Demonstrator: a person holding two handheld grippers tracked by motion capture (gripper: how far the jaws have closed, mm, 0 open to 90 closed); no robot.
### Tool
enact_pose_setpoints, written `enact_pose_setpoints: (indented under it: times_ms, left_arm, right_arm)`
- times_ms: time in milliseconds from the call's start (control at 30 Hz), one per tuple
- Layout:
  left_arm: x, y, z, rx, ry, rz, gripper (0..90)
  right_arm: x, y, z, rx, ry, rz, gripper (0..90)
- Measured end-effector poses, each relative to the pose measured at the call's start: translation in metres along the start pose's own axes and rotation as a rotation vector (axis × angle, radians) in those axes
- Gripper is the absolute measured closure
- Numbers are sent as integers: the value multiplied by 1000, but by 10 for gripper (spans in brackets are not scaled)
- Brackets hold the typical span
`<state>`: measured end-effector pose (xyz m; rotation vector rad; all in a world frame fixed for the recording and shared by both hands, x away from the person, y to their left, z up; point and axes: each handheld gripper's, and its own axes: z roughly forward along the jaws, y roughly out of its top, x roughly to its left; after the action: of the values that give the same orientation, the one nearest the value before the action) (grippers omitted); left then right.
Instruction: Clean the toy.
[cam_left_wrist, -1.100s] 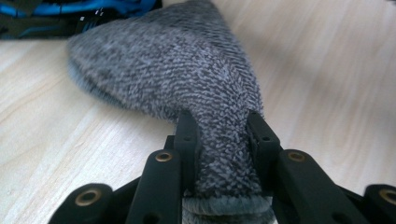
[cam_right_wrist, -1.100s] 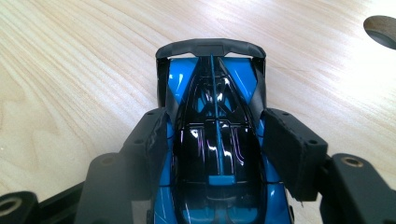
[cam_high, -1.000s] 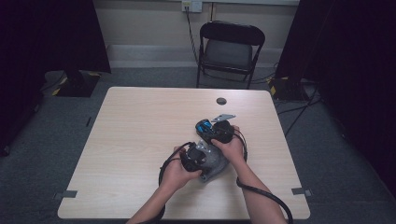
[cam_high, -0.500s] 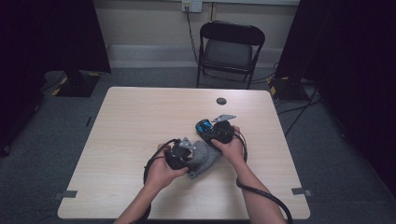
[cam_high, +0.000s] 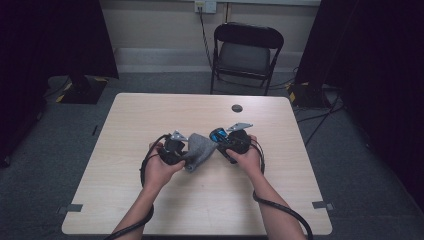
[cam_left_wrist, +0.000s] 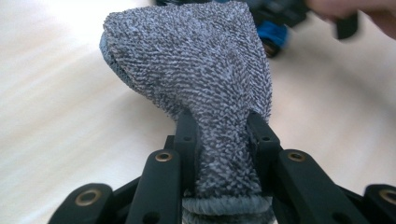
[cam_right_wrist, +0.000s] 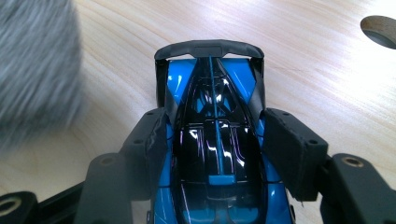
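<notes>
A grey knitted cloth (cam_high: 199, 148) hangs between the two hands over the middle of the table (cam_high: 150, 115). My left gripper (cam_high: 181, 151) is shut on it; in the left gripper view the cloth (cam_left_wrist: 201, 70) is bunched between both black jaws, with the gripper (cam_left_wrist: 223, 126) pinching its lower part. My right gripper (cam_high: 218, 136) is shut on a blue and black toy race car (cam_high: 218, 135). In the right gripper view the toy car (cam_right_wrist: 212, 140) sits lengthwise between the pads of the gripper (cam_right_wrist: 215, 126), its rear wing pointing away, and the cloth (cam_right_wrist: 37, 65) is a grey blur at the left.
A round cable hole (cam_high: 237, 108) sits near the table's far edge; the same hole (cam_right_wrist: 380, 29) appears at top right in the right gripper view. A black folding chair (cam_high: 245, 55) stands beyond the table. Cables trail from both grippers toward the near edge.
The left hand has moved left and slightly up with the cloth, drawing it away from the toy car. The right hand and the car have stayed in place.
</notes>
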<state>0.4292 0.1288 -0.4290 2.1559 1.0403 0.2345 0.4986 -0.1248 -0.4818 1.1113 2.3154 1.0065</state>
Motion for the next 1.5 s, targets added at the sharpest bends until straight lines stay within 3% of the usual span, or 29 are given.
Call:
enact_pose_setpoints:
  times_ms: [233,500,933,1067,1167,1500]
  left_arm:
    - [16,11,12,-24,79,-50,708]
    - [19,18,31,-15,145,-78,708]
    - [24,23,52,14,187,-167,708]
    - [21,22,60,46,205,-163,707]
    - [16,20,67,62,175,-146,707]
    - [3,18,72,66,150,-112,705]
  right_arm:
    - [-1,0,0,-1,4,0,406]
    - [-1,0,0,-2,6,-2,406]
    - [-1,0,0,-2,7,-2,406]
    - [-1,0,0,-4,8,-2,406]
    - [-1,0,0,-1,8,-3,406]
    - [-1,0,0,2,8,-2,405]
